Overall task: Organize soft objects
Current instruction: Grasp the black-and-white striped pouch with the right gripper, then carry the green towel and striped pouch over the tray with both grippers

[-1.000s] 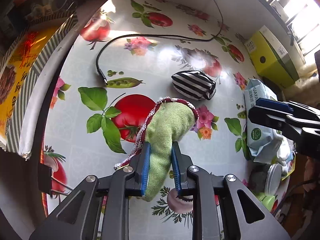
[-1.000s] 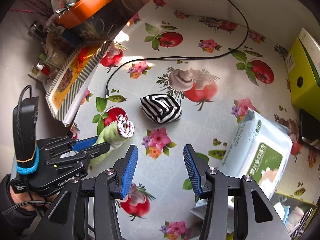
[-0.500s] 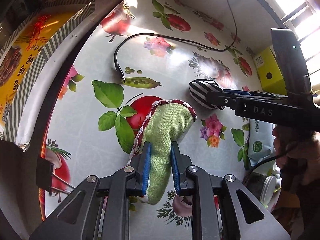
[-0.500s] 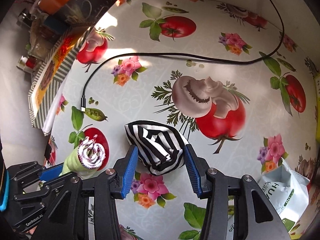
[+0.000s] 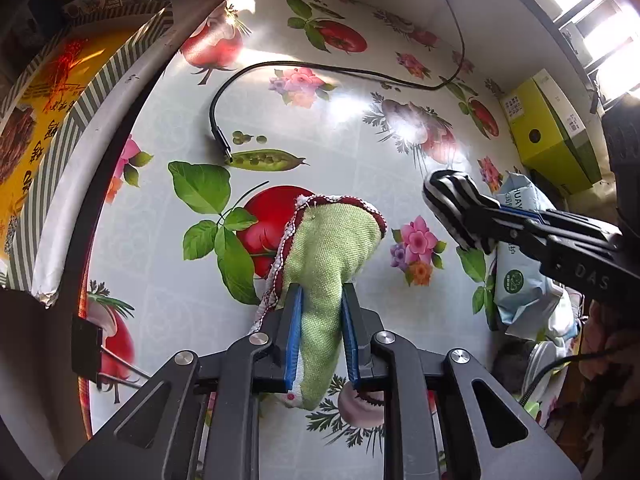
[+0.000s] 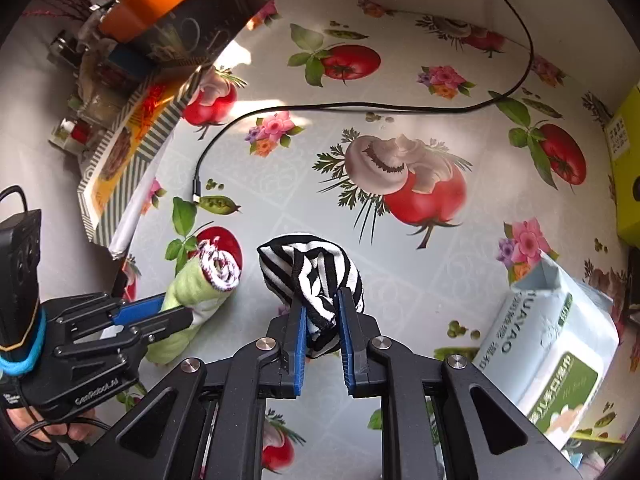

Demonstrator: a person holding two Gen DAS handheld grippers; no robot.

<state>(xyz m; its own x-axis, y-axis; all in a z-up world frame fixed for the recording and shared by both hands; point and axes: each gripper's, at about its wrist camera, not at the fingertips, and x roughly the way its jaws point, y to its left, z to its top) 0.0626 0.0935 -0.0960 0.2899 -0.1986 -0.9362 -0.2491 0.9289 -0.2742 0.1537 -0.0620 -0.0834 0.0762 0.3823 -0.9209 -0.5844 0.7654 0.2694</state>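
I see a table (image 6: 280, 184) under fruit-print oilcloth. A black cable (image 6: 360, 108) crosses its upper part; a wipes pack (image 6: 552, 344) lies lower right.

Left hand-held gripper (image 5: 320, 320): black angular linkage, blue ribbed pads, silver screws. Lower left of right wrist view: turquoise band, black cable. Right hand-held gripper (image 6: 322, 320): same build, "DAS" lettering.
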